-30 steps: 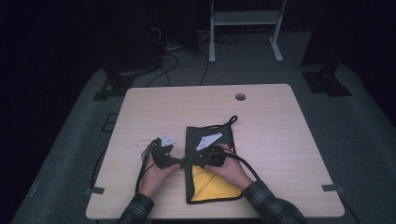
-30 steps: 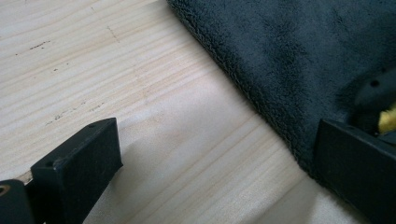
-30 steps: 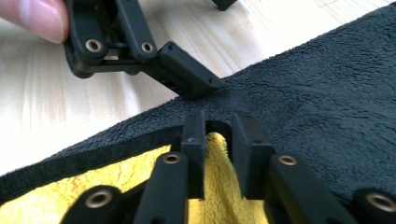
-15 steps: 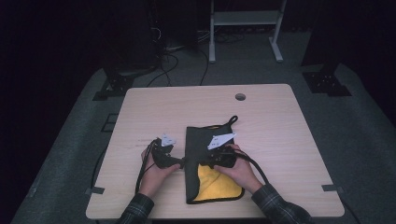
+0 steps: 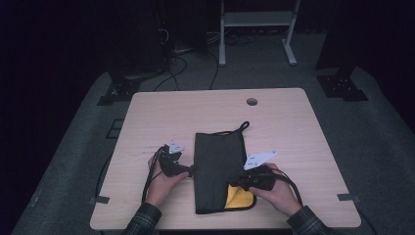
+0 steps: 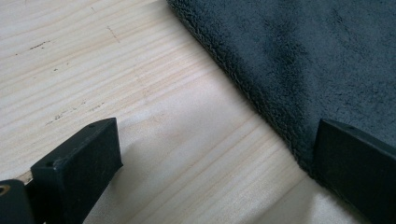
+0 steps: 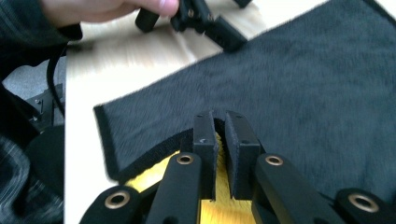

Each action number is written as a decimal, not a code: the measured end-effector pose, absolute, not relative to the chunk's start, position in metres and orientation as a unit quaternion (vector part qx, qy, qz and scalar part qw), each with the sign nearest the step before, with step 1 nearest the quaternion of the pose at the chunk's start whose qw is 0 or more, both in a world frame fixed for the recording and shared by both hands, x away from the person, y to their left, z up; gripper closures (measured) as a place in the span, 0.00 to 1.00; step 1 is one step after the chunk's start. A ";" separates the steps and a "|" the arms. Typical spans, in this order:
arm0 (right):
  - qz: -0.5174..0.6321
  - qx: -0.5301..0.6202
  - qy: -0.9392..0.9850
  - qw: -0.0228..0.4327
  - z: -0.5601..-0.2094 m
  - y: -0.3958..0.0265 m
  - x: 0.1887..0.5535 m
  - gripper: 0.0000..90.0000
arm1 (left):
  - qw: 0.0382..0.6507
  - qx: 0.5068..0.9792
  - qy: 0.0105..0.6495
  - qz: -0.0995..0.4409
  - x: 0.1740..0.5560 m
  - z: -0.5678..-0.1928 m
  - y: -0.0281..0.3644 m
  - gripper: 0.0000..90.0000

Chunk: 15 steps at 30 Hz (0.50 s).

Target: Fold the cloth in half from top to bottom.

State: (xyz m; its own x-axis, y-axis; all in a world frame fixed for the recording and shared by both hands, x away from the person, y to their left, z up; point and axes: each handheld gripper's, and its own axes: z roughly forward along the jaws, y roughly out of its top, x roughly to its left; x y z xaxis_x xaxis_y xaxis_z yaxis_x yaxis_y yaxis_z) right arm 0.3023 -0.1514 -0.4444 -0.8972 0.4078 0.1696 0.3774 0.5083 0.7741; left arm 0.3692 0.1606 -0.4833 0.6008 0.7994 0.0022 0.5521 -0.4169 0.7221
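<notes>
A dark grey cloth lies lengthwise on the wooden table, its loop at the far end. Its yellow underside shows at the near right corner. My right gripper is shut on that corner. In the right gripper view the jaws pinch the cloth's dark hem, with yellow underneath. My left gripper rests at the cloth's left edge. Its jaws stand wide open over bare wood, the right one touching the cloth.
A round hole sits in the table's far edge. Each gripper's black cable trails off the near side. Beyond the table stand a white metal frame and loose cables on the dark floor.
My right gripper has moved to the right with the cloth's corner. Less of the yellow underside shows now. The left gripper has stayed in place.
</notes>
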 end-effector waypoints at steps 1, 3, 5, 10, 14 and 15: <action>0.438 0.226 0.870 0.018 -0.446 -0.155 0.299 0.92 | 0.351 0.823 0.410 0.176 0.369 -0.483 0.161 0.00; 0.433 0.229 0.872 0.015 -0.448 -0.163 0.293 0.92 | 0.351 0.823 0.410 0.176 0.369 -0.483 0.161 0.00; 0.424 0.228 0.876 0.019 -0.451 -0.171 0.287 0.92 | 0.350 0.823 0.410 0.176 0.369 -0.483 0.161 0.00; 0.402 0.231 0.886 0.019 -0.460 -0.188 0.274 0.90 | 0.352 0.822 0.412 0.176 0.369 -0.483 0.161 0.00; 0.392 0.238 0.888 0.016 -0.465 -0.204 0.267 0.83 | 0.351 0.823 0.411 0.176 0.369 -0.483 0.161 0.00; 0.391 0.241 0.888 0.017 -0.465 -0.208 0.266 0.81 | 0.351 0.822 0.412 0.176 0.369 -0.483 0.161 0.00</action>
State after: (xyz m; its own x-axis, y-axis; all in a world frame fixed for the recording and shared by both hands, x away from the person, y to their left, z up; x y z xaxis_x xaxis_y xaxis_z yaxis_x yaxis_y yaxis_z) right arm 0.2658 -0.2083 -0.4653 -0.8833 0.4416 0.1574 0.4143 0.5780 0.7031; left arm 0.3692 0.1607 -0.4832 0.5994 0.8005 0.0000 0.5533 -0.4143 0.7226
